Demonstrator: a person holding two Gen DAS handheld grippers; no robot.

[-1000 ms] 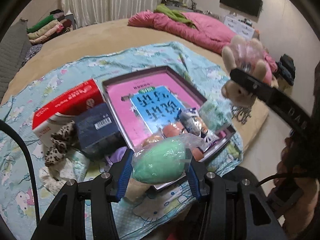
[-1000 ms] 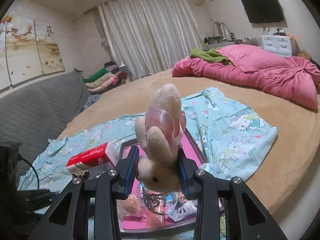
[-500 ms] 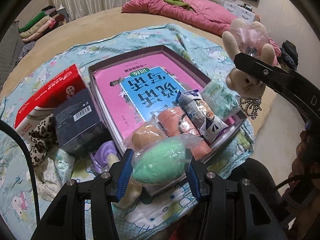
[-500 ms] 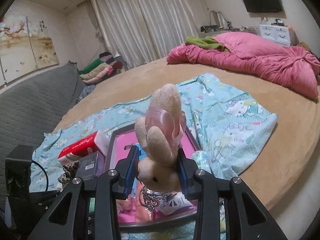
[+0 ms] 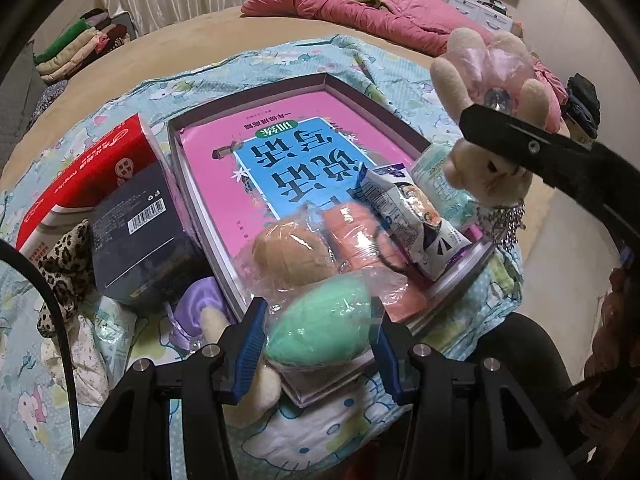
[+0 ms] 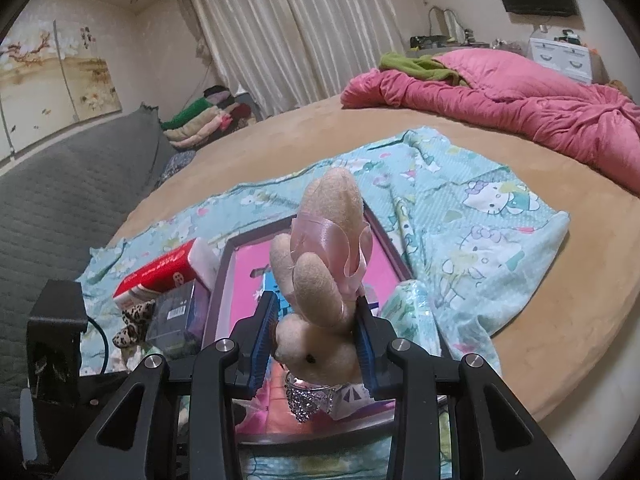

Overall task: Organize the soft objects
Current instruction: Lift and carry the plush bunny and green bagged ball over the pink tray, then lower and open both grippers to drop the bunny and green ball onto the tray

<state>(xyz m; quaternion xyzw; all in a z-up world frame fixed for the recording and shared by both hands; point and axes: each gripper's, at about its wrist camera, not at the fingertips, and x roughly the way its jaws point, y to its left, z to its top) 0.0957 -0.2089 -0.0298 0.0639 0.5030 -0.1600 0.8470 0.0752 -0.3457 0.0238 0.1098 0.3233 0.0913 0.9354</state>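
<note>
— While your left gripper clamps the bagged green sponge at the frame's bottom centre, what's in your right?
— Your right gripper squeezes the plush rabbit, low centre, above the box.

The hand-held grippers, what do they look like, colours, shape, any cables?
Both match: the left hand-held gripper and the right hand-held gripper are matte black, with two angular forked arms joined by silver round-head screws. Each finger carries a ribbed blue pad on its inner face. A thin black cable curves up beside the left one. In the left view, the right one shows faint embossed lettering, too blurred to read.
</note>
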